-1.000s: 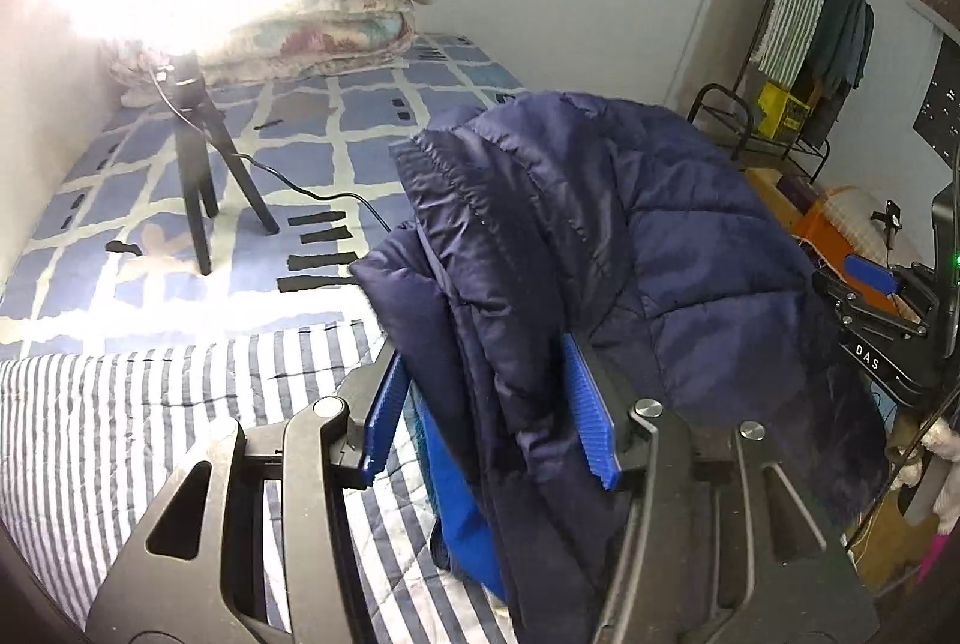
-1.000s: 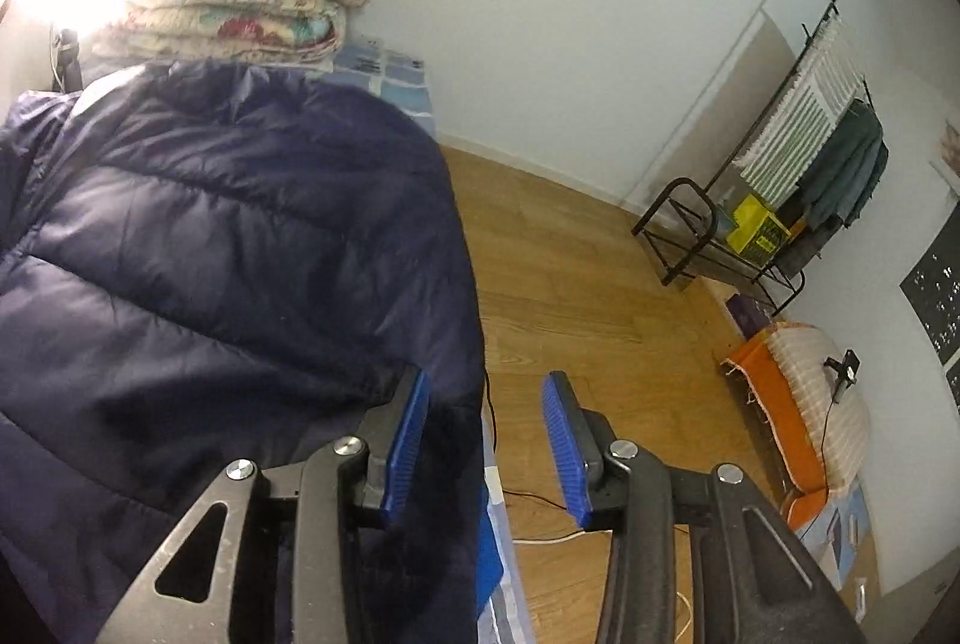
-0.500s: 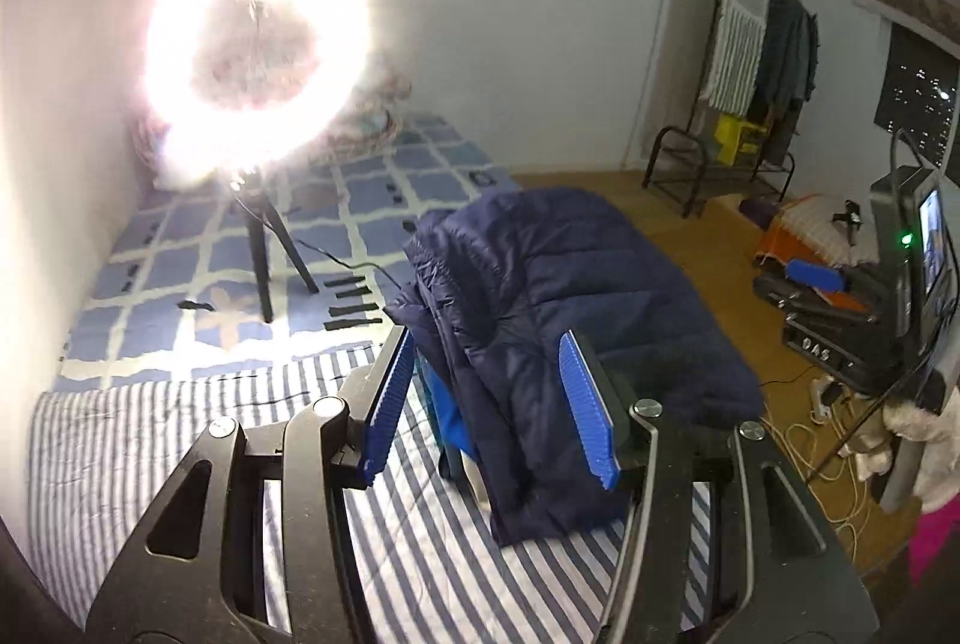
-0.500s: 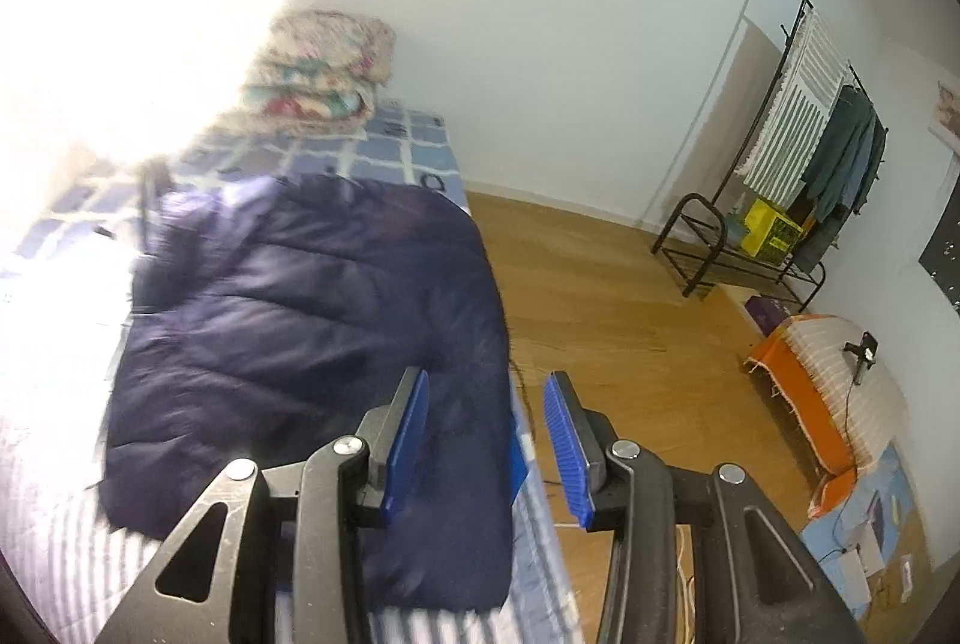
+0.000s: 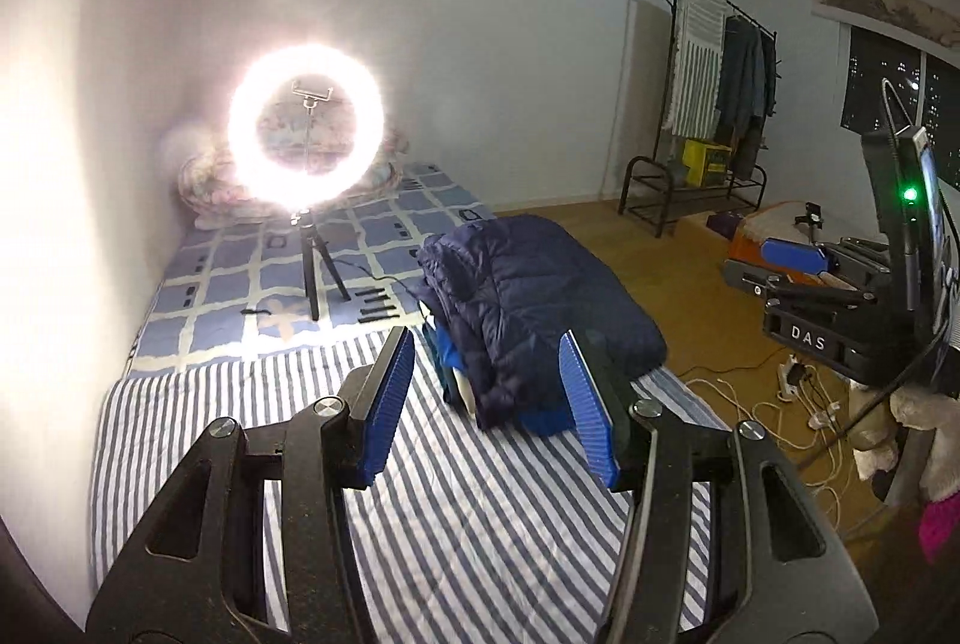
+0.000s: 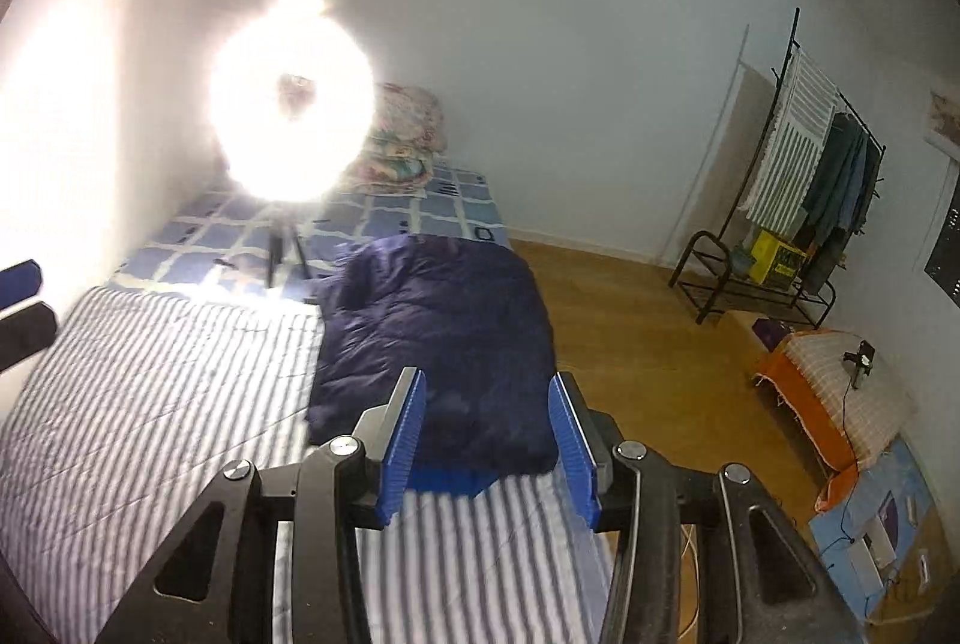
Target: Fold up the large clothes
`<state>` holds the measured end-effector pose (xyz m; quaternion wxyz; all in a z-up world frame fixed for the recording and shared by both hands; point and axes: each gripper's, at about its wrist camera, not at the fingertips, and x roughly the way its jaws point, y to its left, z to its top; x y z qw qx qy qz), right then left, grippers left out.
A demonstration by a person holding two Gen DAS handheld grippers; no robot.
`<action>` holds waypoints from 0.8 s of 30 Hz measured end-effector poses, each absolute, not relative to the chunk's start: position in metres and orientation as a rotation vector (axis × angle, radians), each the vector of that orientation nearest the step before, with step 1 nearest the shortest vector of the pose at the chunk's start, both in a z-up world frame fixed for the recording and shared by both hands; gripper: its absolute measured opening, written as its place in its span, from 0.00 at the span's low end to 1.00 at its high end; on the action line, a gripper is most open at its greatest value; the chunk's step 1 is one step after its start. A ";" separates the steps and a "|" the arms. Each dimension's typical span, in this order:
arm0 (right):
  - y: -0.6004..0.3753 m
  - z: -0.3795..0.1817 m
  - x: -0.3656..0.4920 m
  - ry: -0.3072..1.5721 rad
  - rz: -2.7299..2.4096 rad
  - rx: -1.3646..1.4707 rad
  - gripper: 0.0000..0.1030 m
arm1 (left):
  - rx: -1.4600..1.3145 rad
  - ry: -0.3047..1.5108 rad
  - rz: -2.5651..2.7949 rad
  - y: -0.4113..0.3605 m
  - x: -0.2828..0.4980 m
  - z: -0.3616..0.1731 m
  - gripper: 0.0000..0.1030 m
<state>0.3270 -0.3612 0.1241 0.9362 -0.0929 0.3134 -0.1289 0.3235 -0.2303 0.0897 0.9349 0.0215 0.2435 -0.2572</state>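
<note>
A folded navy quilted jacket (image 5: 528, 302) lies on the striped sheet (image 5: 480, 512) near the bed's right edge, on top of a bright blue garment (image 5: 543, 419). It also shows in the right wrist view (image 6: 438, 338), with the blue garment (image 6: 450, 479) peeking out below it. My left gripper (image 5: 487, 404) is open and empty, held back above the sheet in front of the jacket. My right gripper (image 6: 487, 443) is open and empty, just short of the jacket's near edge.
A glaring ring light (image 5: 306, 134) on a small tripod stands on the checked blanket (image 5: 384, 236) behind the jacket. Folded floral quilts (image 6: 402, 140) lie at the bed head. A clothes rack (image 5: 714, 104), wooden floor with cables (image 5: 768, 404) and black equipment (image 5: 840, 320) are right of the bed.
Both grippers have pulled back and up from the jacket. The left gripper, which had jacket fabric between its fingers a second ago, is now clear of it; the jacket rests folded on the bed.
</note>
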 end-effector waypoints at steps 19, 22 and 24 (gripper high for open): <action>-0.300 0.059 0.179 0.593 -0.254 -0.066 0.69 | 0.068 0.507 -0.550 -0.169 0.179 0.049 0.61; -0.301 0.049 0.175 0.600 -0.263 -0.068 0.73 | 0.085 0.493 -0.547 -0.170 0.171 0.042 0.66; -0.301 0.043 0.174 0.604 -0.271 -0.076 0.74 | 0.105 0.490 -0.545 -0.171 0.168 0.037 0.71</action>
